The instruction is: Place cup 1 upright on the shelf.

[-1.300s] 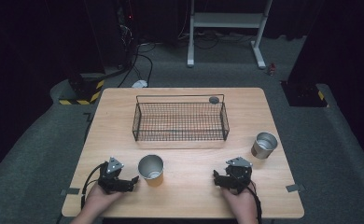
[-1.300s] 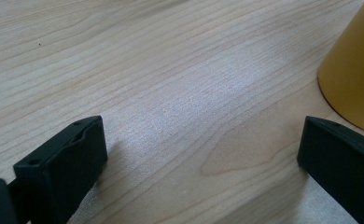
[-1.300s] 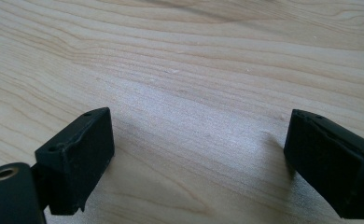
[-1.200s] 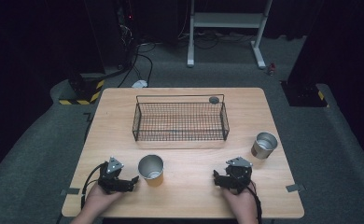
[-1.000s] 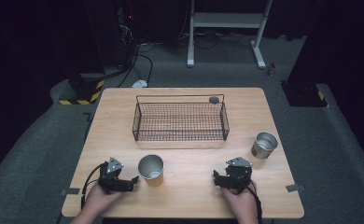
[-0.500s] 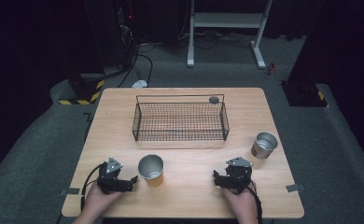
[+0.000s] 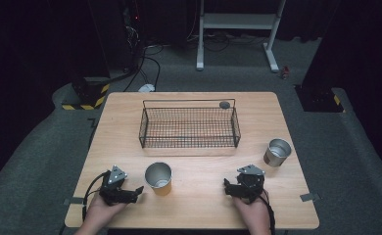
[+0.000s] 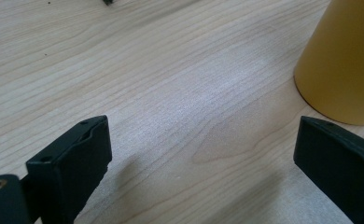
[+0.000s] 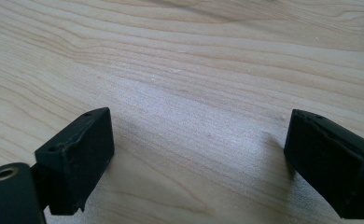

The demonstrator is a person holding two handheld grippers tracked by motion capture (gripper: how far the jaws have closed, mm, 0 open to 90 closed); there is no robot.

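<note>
Nothing has moved over the last second, so no step has begun. Both hand-held grippers, left (image 7: 136, 191) and right (image 7: 226, 185), rest on the bench (image 7: 199, 215) with jaws wide apart, empty. From the basket (image 7: 189, 126), the yellow cup (image 7: 158, 178) stands nearer the person; the steel cup (image 7: 277, 152) stands to its right.

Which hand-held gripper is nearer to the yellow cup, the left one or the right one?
Left. The left hand-held gripper rests just left of the yellow cup, jaws open toward it. The right hand-held gripper lies farther off, on the cup's right.
</note>
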